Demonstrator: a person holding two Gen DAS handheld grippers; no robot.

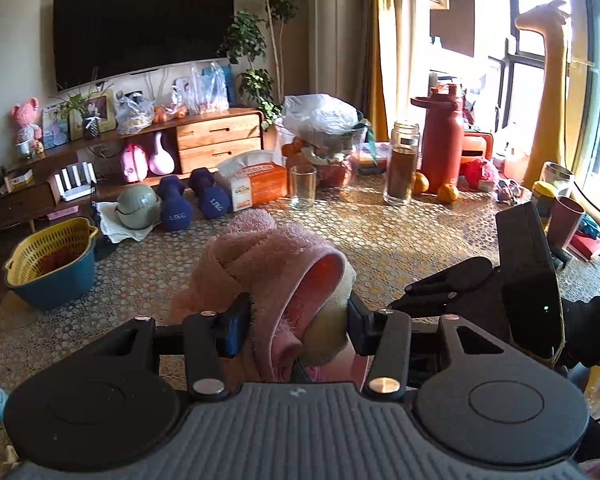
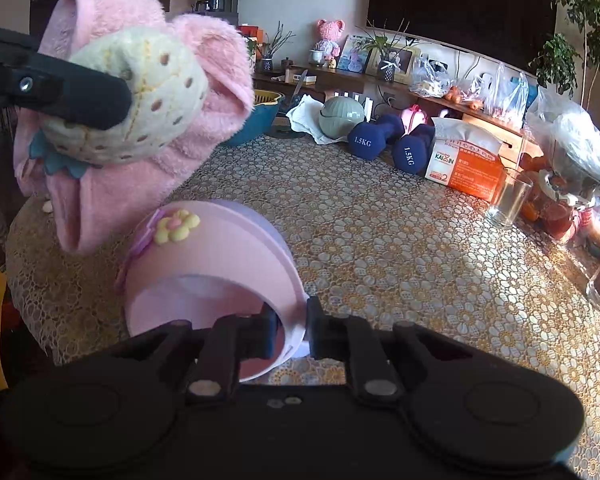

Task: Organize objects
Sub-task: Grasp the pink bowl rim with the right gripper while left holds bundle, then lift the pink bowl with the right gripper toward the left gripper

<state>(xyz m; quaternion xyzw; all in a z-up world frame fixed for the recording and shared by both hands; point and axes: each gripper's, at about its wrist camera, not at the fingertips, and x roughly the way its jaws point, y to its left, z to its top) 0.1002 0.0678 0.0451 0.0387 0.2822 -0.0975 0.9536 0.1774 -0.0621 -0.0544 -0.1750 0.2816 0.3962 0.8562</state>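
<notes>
Jaws pinching pink towel (image 1: 272,264), pink cup (image 2: 216,264) rim

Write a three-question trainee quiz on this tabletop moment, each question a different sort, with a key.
1. True or false: the left claw is shut on a fluffy pink cloth item.
2. Multiple choice: the right claw grips which part of the pink round box? A) its flower decoration B) its rim C) nothing, it hangs clear of the box
3. Fill in: on the lace tablecloth, beside the orange tissue pack, lie two navy ____.

Key
1. True.
2. B; the pads pinch the near edge of the rim.
3. dumbbells.
</notes>
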